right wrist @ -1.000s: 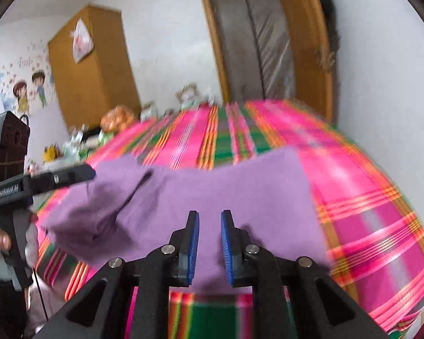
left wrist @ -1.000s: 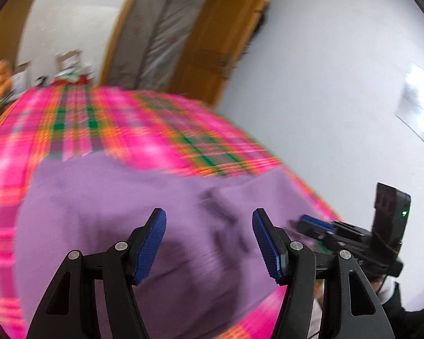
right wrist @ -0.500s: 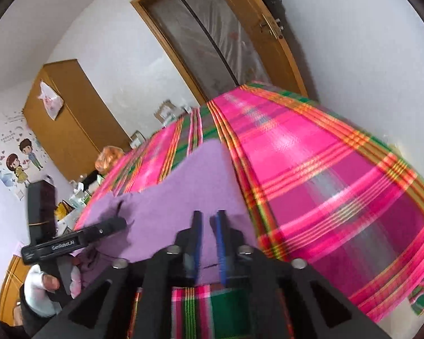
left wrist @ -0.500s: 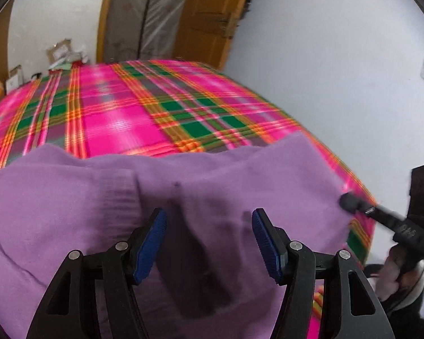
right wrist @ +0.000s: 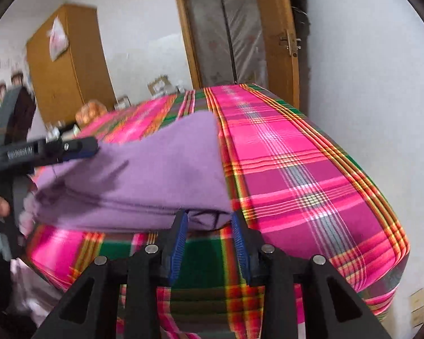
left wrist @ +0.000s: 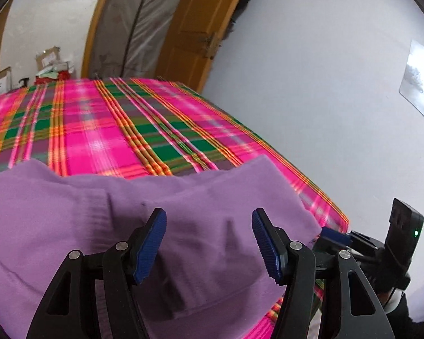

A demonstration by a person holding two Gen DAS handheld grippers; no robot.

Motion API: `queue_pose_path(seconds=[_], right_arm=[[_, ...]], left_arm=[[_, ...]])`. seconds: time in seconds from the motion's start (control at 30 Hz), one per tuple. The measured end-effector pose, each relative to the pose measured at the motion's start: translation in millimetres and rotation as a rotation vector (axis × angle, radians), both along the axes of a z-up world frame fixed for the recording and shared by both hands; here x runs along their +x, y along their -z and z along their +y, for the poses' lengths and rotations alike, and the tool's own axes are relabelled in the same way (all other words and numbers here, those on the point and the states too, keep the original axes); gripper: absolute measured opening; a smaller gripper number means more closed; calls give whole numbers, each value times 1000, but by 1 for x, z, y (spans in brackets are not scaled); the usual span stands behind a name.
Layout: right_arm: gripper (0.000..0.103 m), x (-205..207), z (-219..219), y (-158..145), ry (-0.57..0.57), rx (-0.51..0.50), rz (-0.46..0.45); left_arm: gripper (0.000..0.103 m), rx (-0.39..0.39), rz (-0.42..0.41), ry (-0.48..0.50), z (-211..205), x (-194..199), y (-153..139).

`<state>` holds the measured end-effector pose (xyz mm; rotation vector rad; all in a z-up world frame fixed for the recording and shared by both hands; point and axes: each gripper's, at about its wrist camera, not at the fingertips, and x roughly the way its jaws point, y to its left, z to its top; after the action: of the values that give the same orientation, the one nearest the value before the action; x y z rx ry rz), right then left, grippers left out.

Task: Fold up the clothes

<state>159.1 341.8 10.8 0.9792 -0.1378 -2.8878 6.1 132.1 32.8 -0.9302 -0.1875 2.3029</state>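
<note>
Purple sweater [left wrist: 104,226] lies folded on the near part of a bed covered with a pink, green and orange plaid sheet [left wrist: 104,130], close to the bed's front edge. In the right wrist view the garment [right wrist: 155,175] is a stacked, flattened bundle with layered edges showing along its near side; its long axis runs across the bed, roughly along the front edge, from the corner near the wall side over toward the left. One far corner rises to a point toward the door [right wrist: 223,31]. A ribbed band shows on the top layer in the left wrist view, running away from the camera.

The left gripper [left wrist: 209,243] hovers over the sweater with its blue pads spread wide, nothing pinched between them. The right gripper [right wrist: 209,223] sits at the sweater's near right corner; its jaws are opening, the folded edge lies just between the fingertips, and the pads do not press on it. Each gripper appears in the other's view, the left one [right wrist: 42,149] over the sweater's left end, a person's hand [right wrist: 0,206] below it
</note>
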Motion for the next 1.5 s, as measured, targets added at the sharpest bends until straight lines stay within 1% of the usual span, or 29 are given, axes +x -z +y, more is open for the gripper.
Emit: queue_pose_path(seconds=[0.03,0.1,0.13,0.3,0.5,0.53,0.57,0.6,0.63,0.67,0.73,0.83,0.87,0.97,1.0,1.07,1.13,1.17,1.23,1.3,1.33,1.37,1.47,1.5], right_arm=[[33,-1,-4,0,9,31,1],[38,-4,-12,0,29,93,5],[40,-5,-13,0,40,101,5],[42,-6,-18,0,90,85,-2],[42,5,-16,-3,127,171,17],[42,5,-8,-4,159,149,17],[48,4,0,-4,192,125,18],[52,5,6,-4,208,84,12],[52,5,13,-3,223,43,6],[52,4,14,-3,227,35,2],[52,4,9,-6,226,51,12],[52,5,-4,-8,182,81,26],[52,3,-4,-7,192,91,23],[47,-4,-5,-4,225,122,16],[48,0,2,-5,236,93,19],[49,1,12,-4,221,21,3],[48,4,15,-5,185,10,-2],[45,8,15,-7,165,7,5],[38,13,23,-17,151,-55,47],[20,11,30,-27,129,-117,79],[17,7,33,-33,113,-147,91],[15,-2,31,-35,86,-155,87],[15,-27,23,-42,5,-176,75],[15,-40,19,-40,-18,-179,54]], left_arm=[[65,-6,-15,7,3,-2,4],[65,-36,-33,12,8,-1,13],[65,-46,-36,15,9,-1,16],[65,-44,-38,16,8,3,15],[65,-17,-50,22,5,3,16],[65,-15,-50,22,5,3,16],[65,-14,-51,22,4,3,16],[65,-12,-51,23,4,3,16],[65,-10,-51,24,4,3,16],[65,-8,-51,24,3,4,16],[65,-6,-49,22,3,4,16],[65,-12,-38,15,4,5,16],[65,-19,-32,12,4,6,16],[65,-27,-23,8,3,8,16],[65,-23,-22,3,1,9,16],[65,-15,-19,-9,-3,9,16],[65,-9,-16,-25,-8,10,15],[65,-5,-14,-33,-10,10,15],[65,-2,-15,-39,-12,10,15],[65,-16,-12,-46,-11,9,15],[65,-23,-10,-48,-10,9,14],[65,-24,-10,-46,-9,7,13],[65,-25,14,-34,-4,5,4],[65,-25,31,-26,-1,4,1]])
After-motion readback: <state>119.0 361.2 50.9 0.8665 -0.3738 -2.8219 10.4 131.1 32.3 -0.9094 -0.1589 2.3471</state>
